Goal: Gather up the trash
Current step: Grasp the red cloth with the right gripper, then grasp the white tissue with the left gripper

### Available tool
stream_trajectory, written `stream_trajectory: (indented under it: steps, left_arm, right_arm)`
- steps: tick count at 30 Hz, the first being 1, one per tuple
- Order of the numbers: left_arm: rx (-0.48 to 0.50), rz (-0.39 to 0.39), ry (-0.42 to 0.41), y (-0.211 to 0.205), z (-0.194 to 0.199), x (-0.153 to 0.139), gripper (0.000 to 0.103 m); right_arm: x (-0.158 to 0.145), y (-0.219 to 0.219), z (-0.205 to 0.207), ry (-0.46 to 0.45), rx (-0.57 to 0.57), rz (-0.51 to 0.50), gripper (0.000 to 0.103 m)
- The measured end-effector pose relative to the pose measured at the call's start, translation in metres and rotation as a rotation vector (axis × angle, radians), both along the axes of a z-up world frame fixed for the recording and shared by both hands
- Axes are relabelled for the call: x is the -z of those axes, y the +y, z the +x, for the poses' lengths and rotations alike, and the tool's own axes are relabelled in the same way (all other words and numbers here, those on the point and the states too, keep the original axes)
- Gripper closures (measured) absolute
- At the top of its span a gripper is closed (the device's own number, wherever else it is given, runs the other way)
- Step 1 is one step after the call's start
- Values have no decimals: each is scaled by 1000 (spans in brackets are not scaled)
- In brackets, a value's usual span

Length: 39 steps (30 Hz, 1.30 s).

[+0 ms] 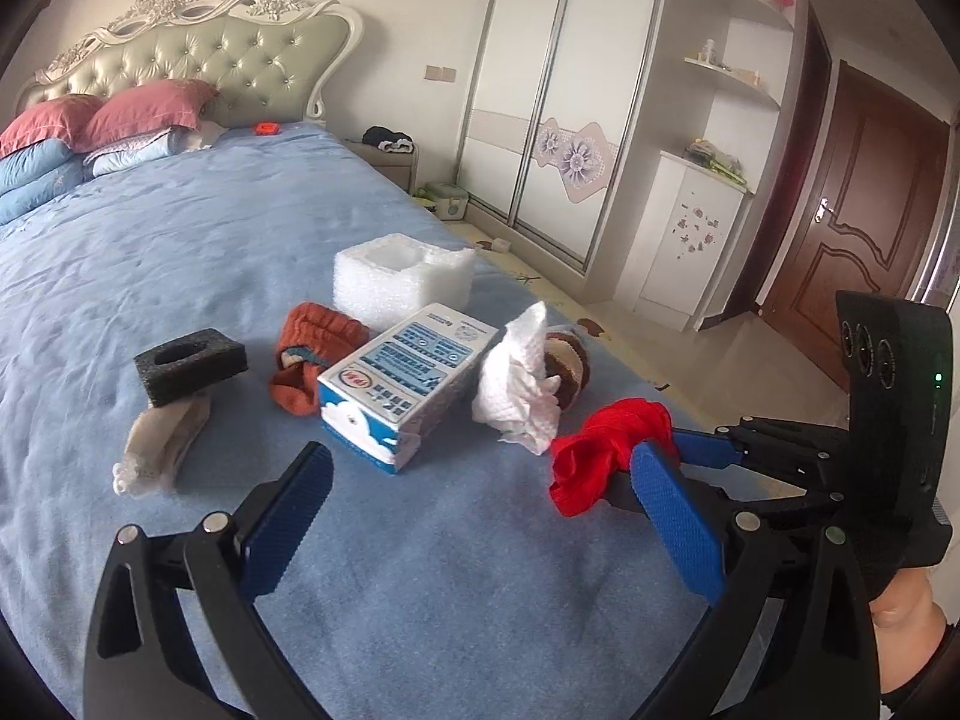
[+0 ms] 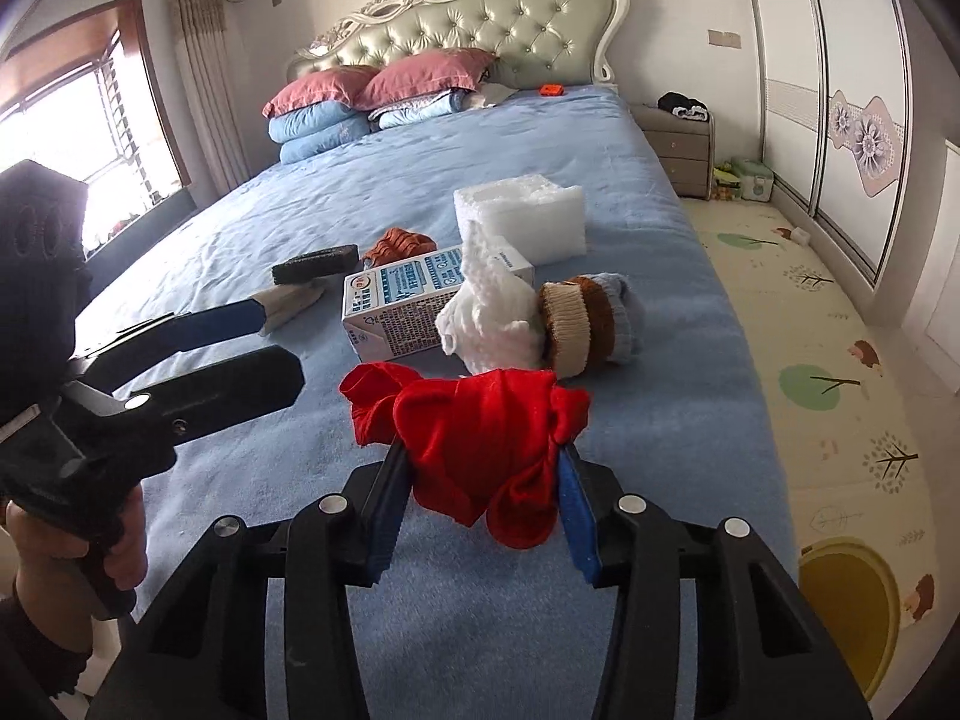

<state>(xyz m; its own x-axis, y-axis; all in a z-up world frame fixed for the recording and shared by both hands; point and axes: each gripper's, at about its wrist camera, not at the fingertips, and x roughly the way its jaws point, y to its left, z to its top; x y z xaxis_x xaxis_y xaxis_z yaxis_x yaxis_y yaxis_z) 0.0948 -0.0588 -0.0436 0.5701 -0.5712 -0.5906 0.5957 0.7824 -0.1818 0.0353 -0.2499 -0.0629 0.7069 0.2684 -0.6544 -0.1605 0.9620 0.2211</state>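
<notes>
Your right gripper (image 2: 480,480) is pinched on the red cloth (image 2: 474,444), which bunches up between the two blue pads and droops over their tips near the front edge of the bed (image 2: 420,168). Your left gripper (image 1: 474,510) is spread wide and holds nothing; it hangs above the blue sheet on the near side of the clutter.

The red cloth looks light, soft and limp. It won't slip much on those textured pads, but loose ends will dangle and could snag, so grip the thickest part of the bunch.

Just beyond it lies the crumpled tissue (image 2: 486,318), very light and easy to tear; take it at its dense middle. It leans against the milk carton (image 1: 402,384), which lies on its side: a stiff box, best pinched across its narrow faces. Whether it is empty you cannot tell.

Farther back sits the white foam block (image 1: 402,288), bulky but featherweight and easily dented; its rim wall is probably the best hold. To the left, the black foam piece (image 1: 189,363) rests partly on a pale sock (image 1: 159,447). An orange sock (image 1: 315,360) and a brown-cuffed sock (image 2: 591,327) are soft laundry rather than obvious trash.

The bedding is soft and wrinkled, so things sink in and pads may catch fabric. A wardrobe (image 1: 558,90) stands to the right, and a play mat (image 2: 810,330) covers the floor.
</notes>
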Motion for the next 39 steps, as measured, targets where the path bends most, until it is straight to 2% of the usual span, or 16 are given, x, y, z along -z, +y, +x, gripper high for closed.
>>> stream_trajectory:
  steps: [3,9,15,23,26,27,31,39]
  left_arm:
    - [9,-6,20,-19,0,1,4]
    - [-40,25,77,-54,10,13,4]
    - [-125,33,180,-67,33,30,17]
    - [-191,62,226,-74,58,39,21]
    - [-215,57,247,-71,64,41,36]
    - [-218,54,252,-70,65,42,44]
    - [-171,36,267,-70,66,43,70]
    - [-149,21,194,-58,39,28,76]
  right_arm:
    - [0,-21,-12,-14,29,0,58]
    - [5,-68,-28,-18,99,44,58]
    - [5,-101,-44,-35,136,77,57]
    - [10,-120,-54,-48,148,139,56]
    - [11,-123,-57,-48,148,146,56]
    - [11,-124,-58,-48,149,146,56]
    - [11,-127,-61,-46,158,153,56]
    - [6,-133,-68,-58,172,154,56]
